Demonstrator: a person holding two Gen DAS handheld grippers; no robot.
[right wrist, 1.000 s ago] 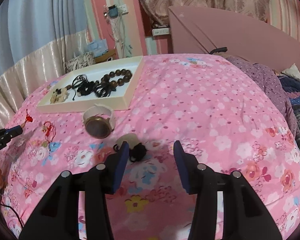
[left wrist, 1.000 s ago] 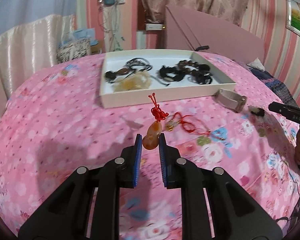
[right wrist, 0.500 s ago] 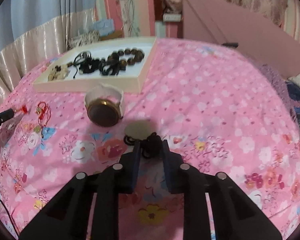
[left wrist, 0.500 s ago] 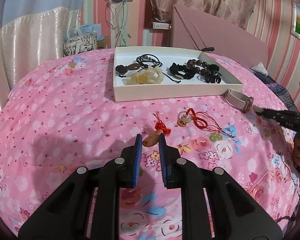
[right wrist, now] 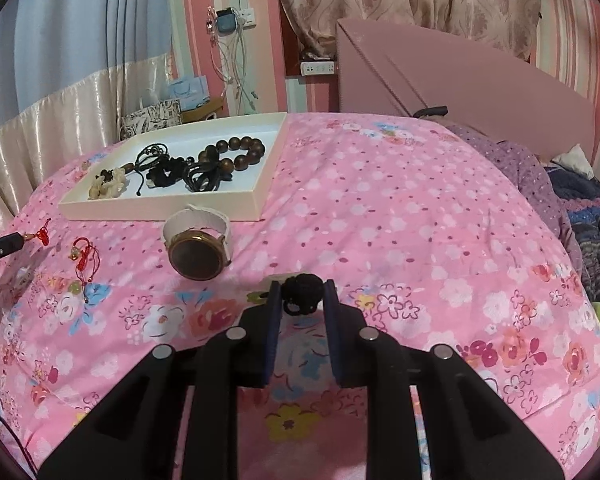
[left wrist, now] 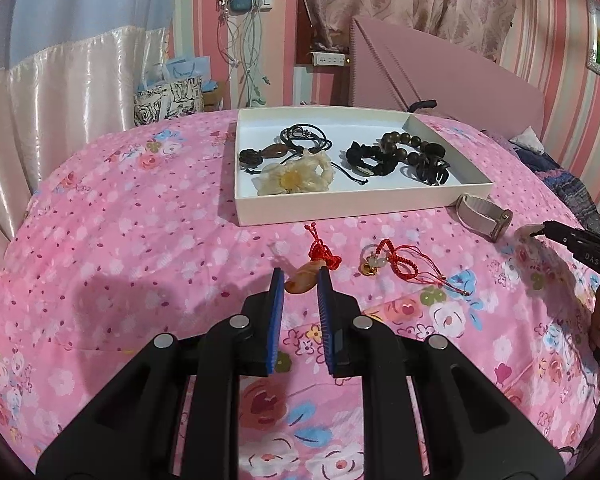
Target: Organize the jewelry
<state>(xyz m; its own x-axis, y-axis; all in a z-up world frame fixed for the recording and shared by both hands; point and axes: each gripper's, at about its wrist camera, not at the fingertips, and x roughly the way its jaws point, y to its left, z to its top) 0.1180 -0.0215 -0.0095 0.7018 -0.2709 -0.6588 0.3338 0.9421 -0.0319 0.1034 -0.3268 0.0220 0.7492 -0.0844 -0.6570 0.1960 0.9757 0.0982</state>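
Note:
My left gripper is shut on an orange stone pendant with a red knotted cord, low over the pink floral bedspread. My right gripper is shut on a black knotted cord piece; a pale bit shows just behind it. A white tray ahead holds dark wooden beads, black cords and a pale flower piece. On the spread in front of the tray lie a red cord bracelet with a gold charm and a rose-gold watch.
The same tray sits far left in the right wrist view. A pink headboard and a dark knitted blanket lie to the right. Shiny curtains hang along the left. The right gripper's tip shows beside the watch.
The right gripper's jaws have closed onto the black cord piece. In the left gripper the pendant has tipped from upright to slanted, and the red cord now sags over it.

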